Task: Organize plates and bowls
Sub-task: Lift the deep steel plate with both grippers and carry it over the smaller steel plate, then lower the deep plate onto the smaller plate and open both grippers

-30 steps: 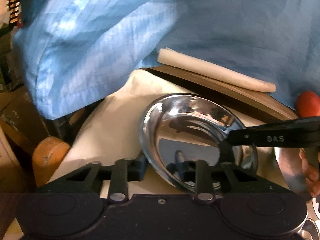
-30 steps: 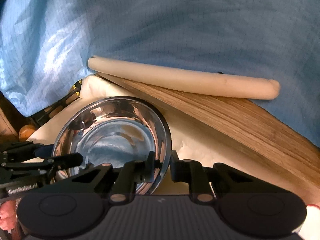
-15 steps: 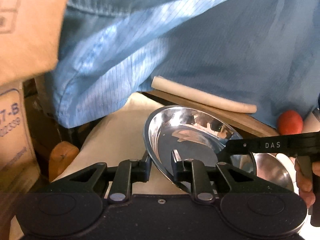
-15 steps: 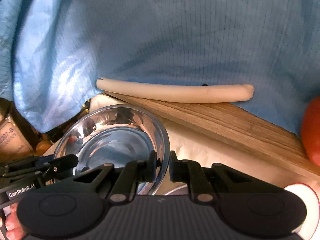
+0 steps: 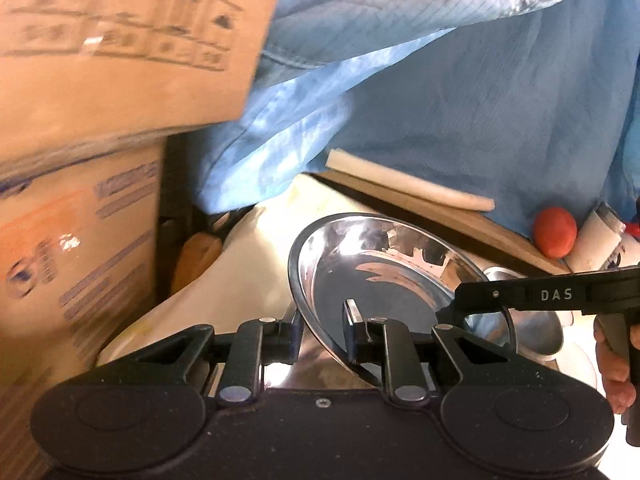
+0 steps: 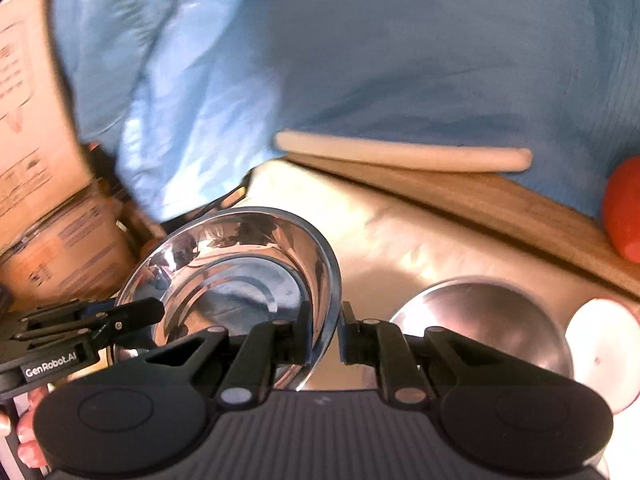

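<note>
Both grippers clamped on one steel bowl [image 5: 384,280], held tilted above the cream-clothed table [image 6: 400,240]. Left gripper [image 5: 323,330] pinching the rim at its near-left edge, one finger under the outside wall, the other inside the basin. Right gripper [image 6: 325,330] pinching the opposite rim the same way, jaws narrowed to the thickness of the metal. Seen from the left wrist view, the right tool reaching in from the right across the far lip; seen from the right wrist view, the left tool coming in from the lower left.

Deciding relation: a second steel bowl [image 6: 480,320] resting on the cloth just to the right of the held one and lower, mouth up, right beside the right gripper's outer finger and well nearer that hand than the left. White plate [image 6: 604,352] further right again, touching or nearly touching that bowl; hard to tell which. Probably a nesting move, so a short carry rightward and down, levelling the tilt on the way.

Rolling pin [image 6: 400,156] and wooden board [image 6: 500,208] along the far edge, red ball [image 5: 555,232] at the right end, cardboard boxes [image 5: 80,240] off to the left
</note>
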Demonstrator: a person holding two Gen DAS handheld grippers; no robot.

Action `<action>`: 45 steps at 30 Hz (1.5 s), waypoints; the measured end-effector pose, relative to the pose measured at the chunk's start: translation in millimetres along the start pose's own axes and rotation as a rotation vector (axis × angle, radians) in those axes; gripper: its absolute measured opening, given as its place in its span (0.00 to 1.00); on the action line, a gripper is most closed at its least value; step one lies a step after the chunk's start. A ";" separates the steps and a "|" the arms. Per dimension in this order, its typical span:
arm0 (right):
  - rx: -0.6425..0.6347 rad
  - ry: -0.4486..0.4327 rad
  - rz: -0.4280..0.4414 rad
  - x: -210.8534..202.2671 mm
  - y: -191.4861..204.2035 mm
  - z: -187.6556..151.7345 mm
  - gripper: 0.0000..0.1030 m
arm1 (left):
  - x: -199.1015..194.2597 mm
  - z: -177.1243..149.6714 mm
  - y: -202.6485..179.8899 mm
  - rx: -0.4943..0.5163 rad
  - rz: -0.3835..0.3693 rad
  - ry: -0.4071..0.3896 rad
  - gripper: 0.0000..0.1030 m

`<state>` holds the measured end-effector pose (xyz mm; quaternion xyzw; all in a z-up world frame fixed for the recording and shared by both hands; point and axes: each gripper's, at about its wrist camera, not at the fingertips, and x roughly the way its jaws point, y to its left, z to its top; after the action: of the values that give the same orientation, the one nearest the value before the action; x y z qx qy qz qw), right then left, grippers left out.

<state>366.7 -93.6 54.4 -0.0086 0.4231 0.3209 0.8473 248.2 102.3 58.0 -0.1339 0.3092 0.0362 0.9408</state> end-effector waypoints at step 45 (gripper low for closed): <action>-0.116 0.095 0.015 6.2 40.1 -63.8 0.20 | -27.1 -42.0 -5.9 0.326 0.146 0.080 0.28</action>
<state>301.9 -76.7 19.2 -0.0698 0.4435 0.3506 0.8219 203.2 85.5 42.8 0.0417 0.3571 0.0485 0.9319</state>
